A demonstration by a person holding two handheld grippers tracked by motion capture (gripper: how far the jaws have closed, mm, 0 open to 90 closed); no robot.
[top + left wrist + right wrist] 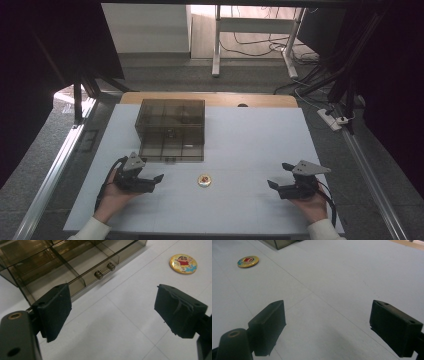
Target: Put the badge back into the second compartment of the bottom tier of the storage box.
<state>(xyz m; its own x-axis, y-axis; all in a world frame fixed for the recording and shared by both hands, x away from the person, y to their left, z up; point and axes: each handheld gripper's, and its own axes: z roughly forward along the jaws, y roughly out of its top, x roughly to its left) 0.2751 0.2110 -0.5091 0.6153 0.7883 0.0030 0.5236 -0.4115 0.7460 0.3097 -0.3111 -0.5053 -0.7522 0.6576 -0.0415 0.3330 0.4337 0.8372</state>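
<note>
A smoky transparent drawer box (171, 129) stands on the white table (250, 140) left of centre, its bottom drawer (75, 267) pulled out toward me, with a small bar handle (104, 270). A round yellow cartoon badge (204, 180) lies flat in front of it, between both hands. My left gripper (152, 176) rests near the drawer's front left, open and holding nothing. My right gripper (281, 175) sits at the right front of the table, open and bare, with the badge (248, 261) far off to its left. The badge (183, 263) also lies beyond the left gripper's right jaw.
A wooden table edge (210, 98) runs behind the white surface. Metal rails (55, 170) flank the table on both sides. A power strip (330, 119) and cables lie on the floor at the right, and a white desk frame (250, 35) stands farther back.
</note>
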